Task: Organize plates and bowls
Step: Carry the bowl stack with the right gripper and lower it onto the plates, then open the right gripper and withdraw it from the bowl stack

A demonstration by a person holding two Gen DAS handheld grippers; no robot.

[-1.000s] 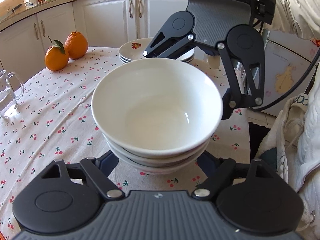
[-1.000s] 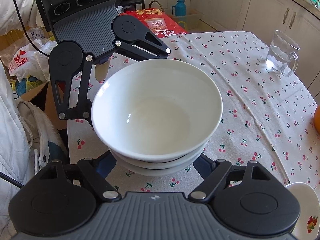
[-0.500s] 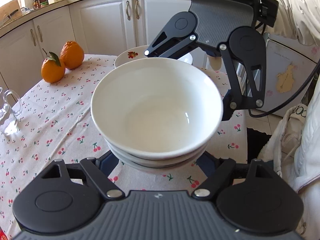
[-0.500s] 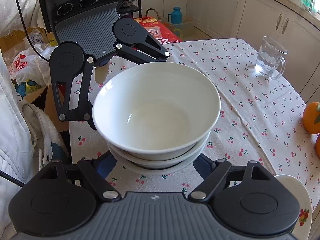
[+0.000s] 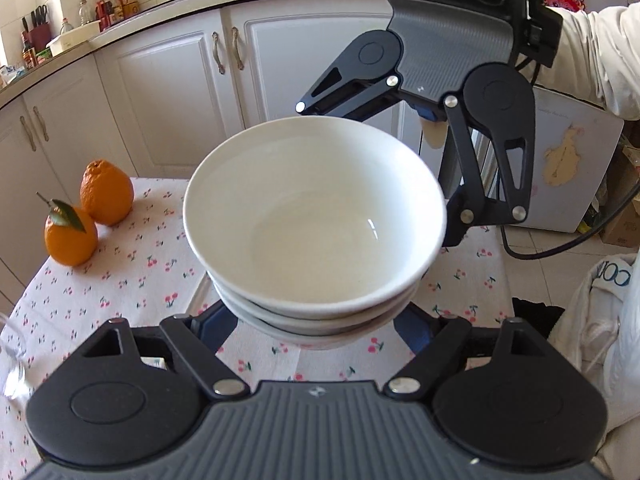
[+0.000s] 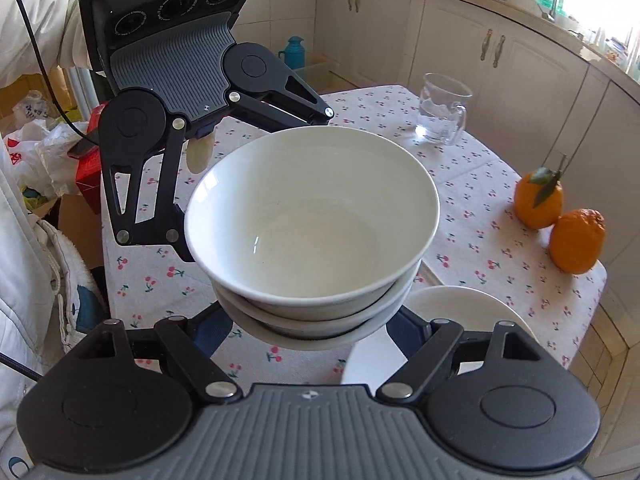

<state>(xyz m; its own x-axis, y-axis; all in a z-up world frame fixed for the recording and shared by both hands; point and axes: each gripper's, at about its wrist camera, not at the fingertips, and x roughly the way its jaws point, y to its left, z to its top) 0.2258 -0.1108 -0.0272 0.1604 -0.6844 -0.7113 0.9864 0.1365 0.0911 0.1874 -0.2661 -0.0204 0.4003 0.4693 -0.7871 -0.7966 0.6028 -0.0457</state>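
table [image 6: 472, 216]: cherry-print cloth | bowls [image 5: 316, 224]: white stack of three, held clear above table, between both tools | left gripper [image 5: 316, 336]: jaws part-open, clamped on stack's near side | right gripper [image 6: 308, 332]: same, from opposite side | plate [image 6: 460, 312]: on table, just under right gripper | oranges [image 6: 560, 220]: two, touching

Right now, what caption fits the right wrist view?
Both grippers carry a stack of white bowls above the cherry-print tablecloth, oranges and plates nearby.
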